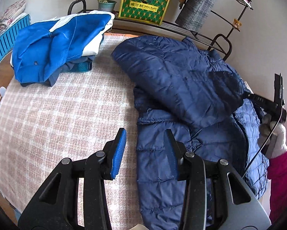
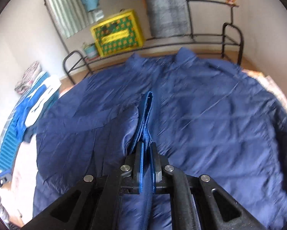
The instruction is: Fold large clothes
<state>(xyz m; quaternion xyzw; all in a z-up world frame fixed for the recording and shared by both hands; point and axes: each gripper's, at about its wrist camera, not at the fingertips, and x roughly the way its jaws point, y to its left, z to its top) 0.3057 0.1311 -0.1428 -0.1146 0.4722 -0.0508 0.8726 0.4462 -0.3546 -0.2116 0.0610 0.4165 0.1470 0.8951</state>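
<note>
A navy quilted puffer jacket (image 1: 183, 88) lies spread on the checked pink-and-white blanket (image 1: 63, 115), one part folded over the body. My left gripper (image 1: 146, 134) is open and empty, hovering over the jacket's left edge near its hem. My right gripper (image 2: 147, 147) is shut on a fold of the jacket's edge (image 2: 146, 118), with the zipper strip standing up between the blue pads; the jacket (image 2: 210, 111) fills the right wrist view, which is motion-blurred. The right gripper also shows at the right edge of the left wrist view (image 1: 247, 95), held in a white-gloved hand.
A pile of folded blue and white clothes (image 1: 57, 46) sits at the blanket's far left. Behind are a black metal rack (image 1: 183, 28), a yellow-green box (image 1: 143, 4), a small potted plant (image 1: 106, 3) and hanging grey checked cloth (image 1: 199, 3). A blue slatted crate (image 1: 7, 38) stands at the left.
</note>
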